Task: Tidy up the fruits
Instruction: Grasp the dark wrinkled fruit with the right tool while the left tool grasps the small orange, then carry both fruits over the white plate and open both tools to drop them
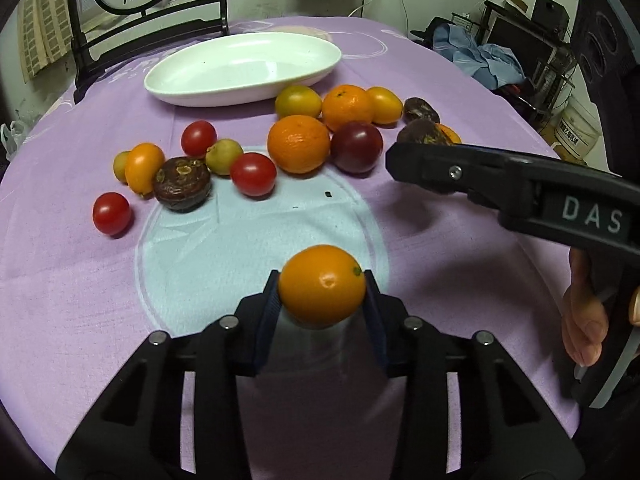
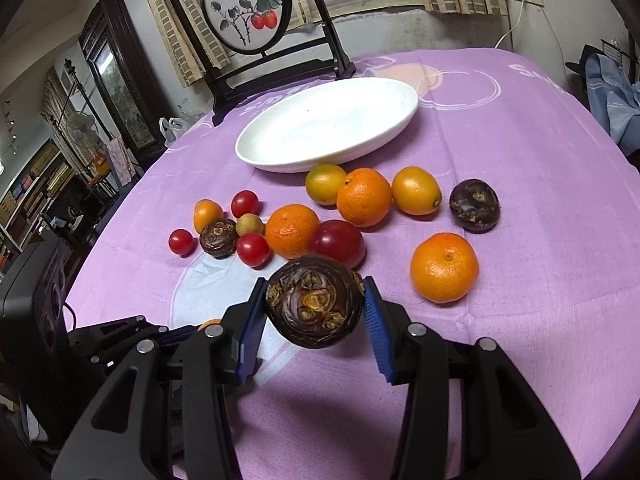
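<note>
Left gripper is seen closed on a kumquat, the smooth orange fruit pinched across its width between the two blue pads and held clear above the purple tablecloth. Right gripper is likewise closed on a load: a dark brown water chestnut, clamped at its sides with the ringed, scaly top turned toward the camera, also lifted off the cloth. Beyond both tools the remaining fruit lies scattered on the cloth: three mandarins, of which one sits apart to the right, several red cherry tomatoes, a dark red plum-like fruit, further kumquats and two more water chestnuts. White oval dish is noted behind the pile, holding no fruit, and is judged to be the destination. Handling judgement: the kumquat is light, thin-skinned and slick, so a modest squeeze across the middle is advised to avoid bruising or squirting out; the chestnut is judged firm and rough, tolerant of a harder grip. Cherry tomatoes are expected to be the most fragile and prone to rolling. Sorting is judged barely begun.
</note>
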`<state>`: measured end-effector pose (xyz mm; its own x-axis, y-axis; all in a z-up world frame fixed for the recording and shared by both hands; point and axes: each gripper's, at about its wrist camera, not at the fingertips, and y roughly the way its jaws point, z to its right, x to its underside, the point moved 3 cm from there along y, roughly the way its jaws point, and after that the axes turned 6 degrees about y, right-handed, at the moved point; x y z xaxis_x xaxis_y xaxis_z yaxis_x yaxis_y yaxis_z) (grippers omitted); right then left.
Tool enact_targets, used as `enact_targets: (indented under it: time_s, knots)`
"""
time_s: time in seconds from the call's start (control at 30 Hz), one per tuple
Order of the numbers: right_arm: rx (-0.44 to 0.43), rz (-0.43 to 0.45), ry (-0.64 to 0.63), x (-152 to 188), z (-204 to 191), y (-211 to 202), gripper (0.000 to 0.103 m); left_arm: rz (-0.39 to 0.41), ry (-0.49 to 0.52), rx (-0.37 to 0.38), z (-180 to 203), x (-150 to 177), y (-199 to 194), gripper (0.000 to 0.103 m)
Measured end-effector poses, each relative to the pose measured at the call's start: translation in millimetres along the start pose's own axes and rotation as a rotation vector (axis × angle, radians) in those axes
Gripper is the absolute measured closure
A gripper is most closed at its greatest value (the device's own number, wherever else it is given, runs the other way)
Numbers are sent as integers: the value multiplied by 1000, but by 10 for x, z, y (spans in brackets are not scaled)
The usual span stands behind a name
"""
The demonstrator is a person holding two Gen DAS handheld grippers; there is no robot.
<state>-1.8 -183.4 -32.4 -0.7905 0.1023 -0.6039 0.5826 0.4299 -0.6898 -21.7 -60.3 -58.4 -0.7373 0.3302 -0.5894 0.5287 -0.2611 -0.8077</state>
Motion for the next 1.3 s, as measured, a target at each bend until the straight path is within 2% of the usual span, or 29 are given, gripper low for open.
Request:
enact_targets:
  time_s: [0.2,0.4,0.5,0.63,0.8,0.9,0.97,1.03,1.1,1.2,1.3]
  knots:
    - [5,17,19,1,24,-29,56,5,-19,-8,-155,-140,-125,63]
    - [20,33,-80,-225,-237,-91,56,78,-40,-84,-516,-756,-273,63]
    - [74,53,-173,-523,-366,80,56,92,-88,-106,-737,-1132,-148,63]
    - [106,32,-159,-856,-296,481,56,52,-184,-103,-1049,-1460,236,63]
    - [159,-16,-138,-1135,-194,880,56,-3,-245,-126,-1309,-1577,611,63]
    - [158,-63,-140,-1202,-167,1031,54,-9,-277,-109,-1383,-1588,709,62]
    - [180,-67,-140,-1236,-164,1047,50,7,-296,-91,-1410,-1581,695,50]
    - [157,-46,-113,-1235,-145,960,50,37,-305,-84,-1414,-1591,618,30]
    - [131,-21,-90,-1207,-124,837,50,65,-314,-106,-1408,-1583,472,23]
    - [105,9,-47,-1092,-55,622,49,105,-306,-98,-1350,-1507,263,19]
    - [93,28,-33,-915,-4,410,49,137,-281,-136,-1296,-1350,40,14]
